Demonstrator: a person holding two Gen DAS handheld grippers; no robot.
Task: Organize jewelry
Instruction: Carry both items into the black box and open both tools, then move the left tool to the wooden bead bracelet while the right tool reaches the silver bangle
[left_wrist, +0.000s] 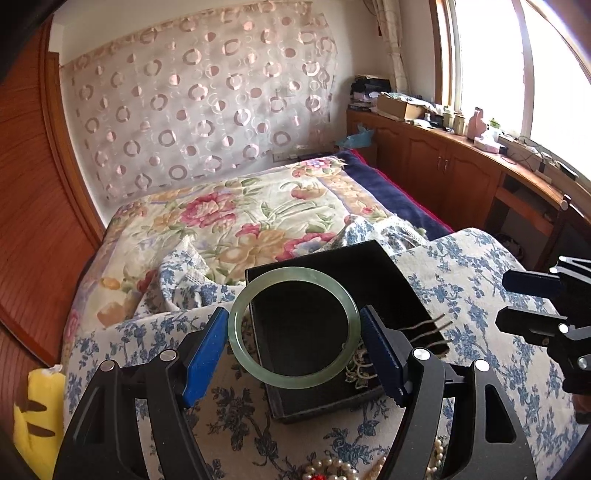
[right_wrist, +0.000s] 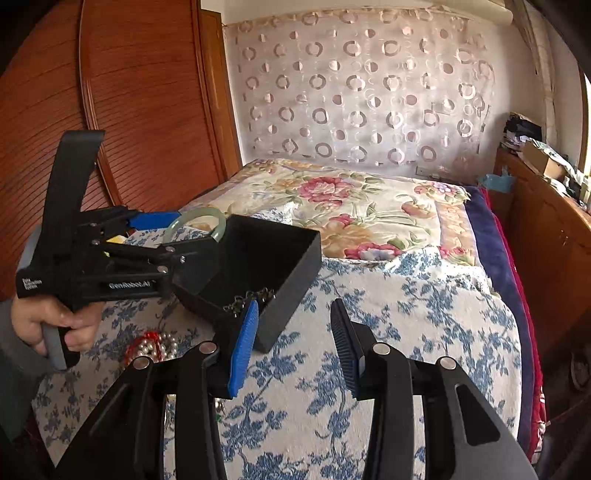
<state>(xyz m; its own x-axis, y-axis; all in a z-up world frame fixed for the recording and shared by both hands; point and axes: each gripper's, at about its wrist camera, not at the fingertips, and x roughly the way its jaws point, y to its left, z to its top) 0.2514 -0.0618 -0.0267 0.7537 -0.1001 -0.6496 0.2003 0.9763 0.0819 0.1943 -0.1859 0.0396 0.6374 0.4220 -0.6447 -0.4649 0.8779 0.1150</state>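
Our left tongs (left_wrist: 293, 328) clamp the rigid, slick, breakable jade bangle (left_wrist: 293, 326) across its rim above the black box (left_wrist: 369, 266); right tongs (right_wrist: 291, 343) gape empty.

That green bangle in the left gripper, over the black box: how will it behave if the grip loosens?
The green bangle looks like polished stone: probably rigid, and slick against the blue fingers, which pinch only its outer rim. Being a smooth ring, it would likely roll if it landed on edge on the blue floral cloth. Probably brittle too, so lower it into the black box.
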